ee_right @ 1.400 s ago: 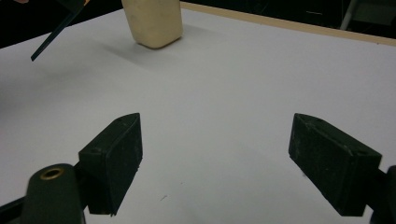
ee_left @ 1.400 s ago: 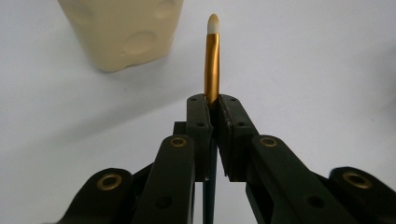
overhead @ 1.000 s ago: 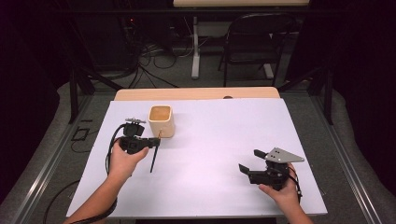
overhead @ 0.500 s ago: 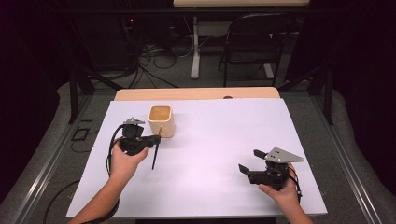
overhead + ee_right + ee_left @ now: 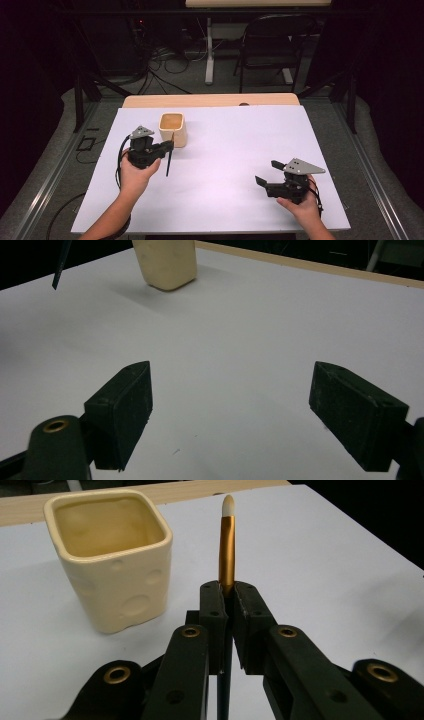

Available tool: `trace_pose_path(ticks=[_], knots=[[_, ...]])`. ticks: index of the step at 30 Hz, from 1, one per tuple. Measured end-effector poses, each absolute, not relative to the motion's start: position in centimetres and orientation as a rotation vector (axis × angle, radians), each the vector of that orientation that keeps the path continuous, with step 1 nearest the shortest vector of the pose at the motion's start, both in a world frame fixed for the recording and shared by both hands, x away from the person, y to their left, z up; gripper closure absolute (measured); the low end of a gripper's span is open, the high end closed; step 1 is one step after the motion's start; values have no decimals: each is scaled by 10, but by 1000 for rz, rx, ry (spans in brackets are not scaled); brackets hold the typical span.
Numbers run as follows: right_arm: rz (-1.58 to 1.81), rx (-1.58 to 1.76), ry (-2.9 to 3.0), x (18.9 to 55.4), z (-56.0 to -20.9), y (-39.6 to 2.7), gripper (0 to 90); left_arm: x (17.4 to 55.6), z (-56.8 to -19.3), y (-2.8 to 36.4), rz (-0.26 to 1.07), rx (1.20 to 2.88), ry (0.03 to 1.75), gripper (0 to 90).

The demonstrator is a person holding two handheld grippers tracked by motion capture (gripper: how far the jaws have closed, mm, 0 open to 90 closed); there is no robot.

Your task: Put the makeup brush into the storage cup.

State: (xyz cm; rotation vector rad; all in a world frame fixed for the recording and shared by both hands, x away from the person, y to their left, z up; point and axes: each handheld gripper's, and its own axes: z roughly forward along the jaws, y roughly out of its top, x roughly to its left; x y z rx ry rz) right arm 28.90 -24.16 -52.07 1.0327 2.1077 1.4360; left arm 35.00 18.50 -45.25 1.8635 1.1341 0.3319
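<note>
Cream-coloured glazed ceramic, square in plan with rounded corners and shallow round dimples, makes up the cup [image 5: 173, 129] that stands on the white table cover [image 5: 235, 150], toward the far left. A slim brush with a black handle, a copper-coloured ferrule and a pale tip [image 5: 227, 540] is gripped by the left gripper [image 5: 167, 145], whose black jaws are seen in the left gripper view pressed together on the handle just below the ferrule. In the high view the brush [image 5: 169, 159] is held clear of the table, tip uppermost, with the handle hanging toward the near side.

Compared with a second ago, the left gripper has been brought a little farther from the person and closer to the cup, so that the pale tip is now seen just at the cup's near right corner; whether it touches the rim cannot be told. The brush is judged to be on its way to the cup, with the drop into it not yet made; the tip must still be carried over the rim before release.

The right gripper [image 5: 266, 173] is held at the near right, well apart from the cup, its jaws spread wide with nothing between them, and it has not been moved.
</note>
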Motion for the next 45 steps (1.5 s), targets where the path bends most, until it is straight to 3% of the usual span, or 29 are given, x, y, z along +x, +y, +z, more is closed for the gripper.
trace_pose_path(ticks=[45], knots=[[1443,1035,2102,289,-521,-243,171,368,-427,176,484,1756,1083,835]])
